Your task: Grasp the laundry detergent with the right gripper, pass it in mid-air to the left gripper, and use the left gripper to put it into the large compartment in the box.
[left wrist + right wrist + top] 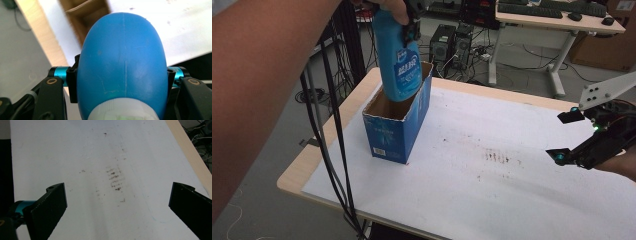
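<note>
Blue bottle [398,60], white label text, upright with its base inside the open blue box [398,127]. Left gripper [121,75] jaws clamp its shoulder; that gripper's view adds a white cap. Right gripper [568,136], jaws wide apart and holding nothing, hangs well right of the box over bare, stained white table [492,175].

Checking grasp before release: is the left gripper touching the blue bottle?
Touching. In the left gripper view, both jaws of the left gripper press against the sides of the blue bottle.
</note>
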A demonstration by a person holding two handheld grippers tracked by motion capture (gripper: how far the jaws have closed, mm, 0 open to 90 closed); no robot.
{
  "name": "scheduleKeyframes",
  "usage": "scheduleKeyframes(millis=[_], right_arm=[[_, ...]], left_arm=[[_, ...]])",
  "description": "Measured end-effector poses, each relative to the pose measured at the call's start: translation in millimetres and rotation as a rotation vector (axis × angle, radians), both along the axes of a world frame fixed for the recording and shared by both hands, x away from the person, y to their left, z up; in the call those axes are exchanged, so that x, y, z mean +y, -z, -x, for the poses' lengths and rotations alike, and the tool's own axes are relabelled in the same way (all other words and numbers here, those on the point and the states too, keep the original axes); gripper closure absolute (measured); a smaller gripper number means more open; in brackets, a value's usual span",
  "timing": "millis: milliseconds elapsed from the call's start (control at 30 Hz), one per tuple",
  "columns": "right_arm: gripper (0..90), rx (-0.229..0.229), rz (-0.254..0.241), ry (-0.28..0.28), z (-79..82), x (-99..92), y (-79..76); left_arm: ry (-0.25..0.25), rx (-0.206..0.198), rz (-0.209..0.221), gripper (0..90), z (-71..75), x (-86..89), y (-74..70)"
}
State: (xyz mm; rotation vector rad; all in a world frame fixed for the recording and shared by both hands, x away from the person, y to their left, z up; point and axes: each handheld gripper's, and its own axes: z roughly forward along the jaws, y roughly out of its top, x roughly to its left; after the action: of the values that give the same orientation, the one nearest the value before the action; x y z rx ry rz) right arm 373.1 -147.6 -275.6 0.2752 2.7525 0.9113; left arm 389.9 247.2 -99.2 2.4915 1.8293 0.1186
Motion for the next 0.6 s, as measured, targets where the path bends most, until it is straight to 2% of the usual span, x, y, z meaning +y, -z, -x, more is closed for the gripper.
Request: scheduleKeyframes(millis=[100,233,433,600], right_arm=[[0.6,0.004,-0.007,0.011,-1.5,-2.1,1.6],[0.6,0.006,-0.004,0.011,-2.8,-1.6,3.0],[0.7,0.010,0.000,0.012,-4.2,0.2,6.2],[0.6,0.005,-0.010,0.019,-3.2,0.1,9.8]], left_arm=[[-0.056,0.022,-0.017,38.8,-6.5,11.3,7.4],[-0.080,0.036,-0.011,38.8,-11.9,16.6,16.1],[-0.058,0.062,-0.006,38.8,-18.1,19.7,29.2],[-0.030,0.091,-0.023,38.8,-26.3,17.6,53.5]])
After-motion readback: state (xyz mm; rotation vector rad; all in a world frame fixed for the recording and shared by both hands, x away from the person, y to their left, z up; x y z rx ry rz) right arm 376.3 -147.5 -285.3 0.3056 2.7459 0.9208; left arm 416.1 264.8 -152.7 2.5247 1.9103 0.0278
